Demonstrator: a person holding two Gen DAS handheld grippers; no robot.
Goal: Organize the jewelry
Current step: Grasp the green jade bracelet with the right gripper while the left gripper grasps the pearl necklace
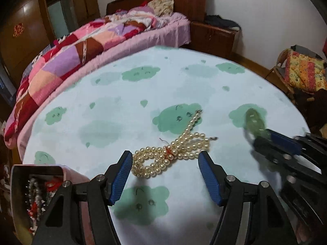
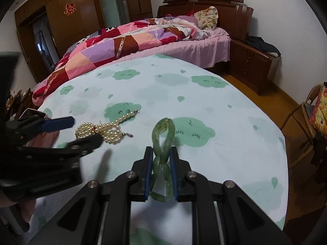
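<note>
Jaws of the left gripper [image 1: 165, 161] stand wide apart, straddling a bundle of pearl strands [image 1: 171, 155] that lies between the blue pads without touching either. Jaws of the right gripper [image 2: 161, 159] are closed on a green link bracelet [image 2: 162, 143], pinched at mid-length so that one loop stands up beyond the fingertips and the other sags back toward the camera.

Placement and purpose. The pearl strands, tied at their crossing with red thread, rest on the mint cloud-print cloth [image 1: 122, 106] at the centre of the left wrist view; the spread of the left jaws suits a grasp across the tied waist, judged to be the next step. The bracelet is held clear of the cloth, apparently ready for carrying.

Surroundings. An open jewelry box [image 1: 36, 175], already holding beaded pieces and red cord, sits at 8 o'clock of the left wrist view, near the pearls. In the same view the right gripper enters at 3 o'clock, blurred. A quilted bed [image 2: 122, 47] lies at 12 o'clock and a wicker chair [image 2: 306, 118] at 3 o'clock of the right wrist view.

Obstruction. The left gripper stands between the bracelet and the box, so the right hand's path appears blocked for now.
</note>
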